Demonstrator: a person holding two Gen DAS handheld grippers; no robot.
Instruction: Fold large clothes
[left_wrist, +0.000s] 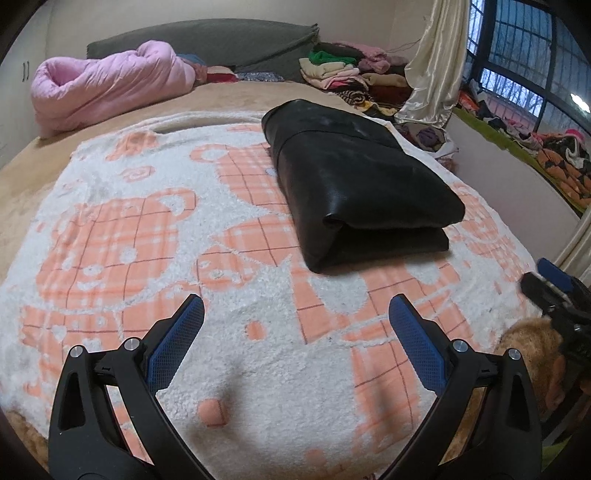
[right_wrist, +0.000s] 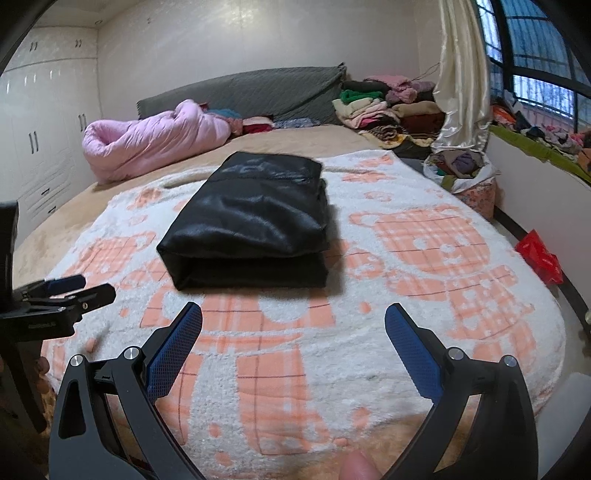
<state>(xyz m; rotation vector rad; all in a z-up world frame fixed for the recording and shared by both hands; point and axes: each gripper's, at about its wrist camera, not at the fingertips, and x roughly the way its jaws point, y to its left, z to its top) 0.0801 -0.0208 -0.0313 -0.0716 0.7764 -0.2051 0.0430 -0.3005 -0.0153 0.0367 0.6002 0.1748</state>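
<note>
A black, shiny garment (left_wrist: 354, 181) (right_wrist: 255, 218) lies folded into a thick rectangle on the white and orange bear-pattern blanket (left_wrist: 147, 236) (right_wrist: 424, 295) that covers the bed. My left gripper (left_wrist: 297, 306) hovers open above the blanket, short of the garment's near end, with nothing between its blue pads. My right gripper (right_wrist: 293, 314) is open too, just in front of the garment's folded edge and apart from it. The right gripper (left_wrist: 554, 291) shows at the right edge of the left wrist view; the left gripper (right_wrist: 70, 288) shows at the left edge of the right wrist view.
A rolled pink quilt (left_wrist: 107, 85) (right_wrist: 155, 136) lies at the far left of the bed by the grey headboard (right_wrist: 251, 92). Stacks of clothes (left_wrist: 343, 70) (right_wrist: 384, 107) fill the far right corner. A curtain (right_wrist: 461, 74), window ledge with clothes and a red bag (right_wrist: 541, 256) are right.
</note>
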